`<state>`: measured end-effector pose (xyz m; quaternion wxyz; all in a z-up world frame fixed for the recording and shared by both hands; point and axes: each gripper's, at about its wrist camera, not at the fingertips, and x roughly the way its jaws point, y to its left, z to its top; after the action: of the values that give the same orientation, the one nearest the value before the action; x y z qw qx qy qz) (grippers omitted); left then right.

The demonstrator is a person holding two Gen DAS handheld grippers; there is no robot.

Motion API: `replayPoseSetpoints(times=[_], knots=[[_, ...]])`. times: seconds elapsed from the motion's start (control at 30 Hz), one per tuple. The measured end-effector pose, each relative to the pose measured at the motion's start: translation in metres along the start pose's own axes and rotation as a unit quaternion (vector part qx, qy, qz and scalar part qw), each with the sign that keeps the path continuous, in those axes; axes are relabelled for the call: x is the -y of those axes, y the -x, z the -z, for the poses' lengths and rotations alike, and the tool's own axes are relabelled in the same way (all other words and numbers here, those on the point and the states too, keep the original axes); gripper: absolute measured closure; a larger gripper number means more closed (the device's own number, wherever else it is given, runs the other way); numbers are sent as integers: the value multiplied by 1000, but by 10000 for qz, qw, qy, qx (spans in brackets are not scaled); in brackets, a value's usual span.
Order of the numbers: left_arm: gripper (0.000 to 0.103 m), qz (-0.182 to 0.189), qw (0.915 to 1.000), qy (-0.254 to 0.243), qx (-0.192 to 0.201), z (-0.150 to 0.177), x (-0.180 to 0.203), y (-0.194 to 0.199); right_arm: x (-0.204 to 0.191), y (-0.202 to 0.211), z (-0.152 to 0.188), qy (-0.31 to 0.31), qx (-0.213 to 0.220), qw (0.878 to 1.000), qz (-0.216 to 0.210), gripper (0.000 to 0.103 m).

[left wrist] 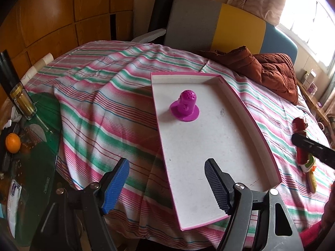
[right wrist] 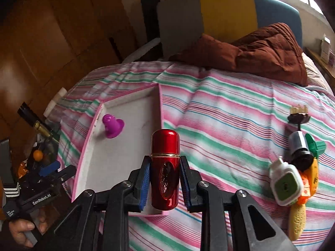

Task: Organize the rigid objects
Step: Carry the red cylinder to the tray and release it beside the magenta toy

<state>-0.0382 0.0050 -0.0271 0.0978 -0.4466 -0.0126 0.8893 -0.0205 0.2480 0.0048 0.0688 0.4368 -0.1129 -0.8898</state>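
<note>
A shallow white tray with a pink rim point(left wrist: 209, 146) point(right wrist: 90, 152) lies on the striped bedspread. A purple suction-cup toy point(left wrist: 185, 106) point(right wrist: 112, 125) stands in its far part. My right gripper point(right wrist: 164, 179) is shut on a shiny red capsule-shaped bottle point(right wrist: 165, 156), held upright over the tray's near right edge. In the left wrist view that bottle point(left wrist: 300, 125) shows at the far right above a black finger. My left gripper point(left wrist: 167, 182) hangs open over the tray's near left edge with nothing between its blue pads. In the right wrist view it point(right wrist: 50, 171) sits at lower left in a hand.
A cluster of small objects lies on the bed right of the tray: a white and green case point(right wrist: 284, 184), a yellow piece point(right wrist: 299, 219), a green part point(right wrist: 314, 146), a black and silver item point(right wrist: 299, 144). A rust-brown quilt point(left wrist: 272, 71) is bunched at the headboard. A green side table point(left wrist: 37, 146) holds an orange.
</note>
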Motion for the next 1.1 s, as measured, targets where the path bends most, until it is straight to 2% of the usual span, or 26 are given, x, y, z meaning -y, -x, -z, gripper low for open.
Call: replayPoseSetpoints(times=[0.33,0.5,0.6,0.73,0.9,1.1], knots=[[28,-219,9990,392,8,2,-38,0,-70,-74,-8,214,-870,9923,-861,78],[28,-297,9981,530,-24,4,-51,-2,-106,-117,-12,347,-1233,9862,-1052,78],[28,-327,9978,569,-20,5,-56,-2,-123,-136,-14,445,-1354,9845,-1020,78],[28,-367,9975,603,-38,6,-60,-4,-132,-148,-15,429,-1432,9826,-1099,75],[28,-373,9973,634,-10,7,-63,-2,-131,-142,-18,380,-1322,9836,-1167,72],[28,-381,9976,579,51,7,-60,3,-128,-112,-18,547,-918,9888,-1038,69]])
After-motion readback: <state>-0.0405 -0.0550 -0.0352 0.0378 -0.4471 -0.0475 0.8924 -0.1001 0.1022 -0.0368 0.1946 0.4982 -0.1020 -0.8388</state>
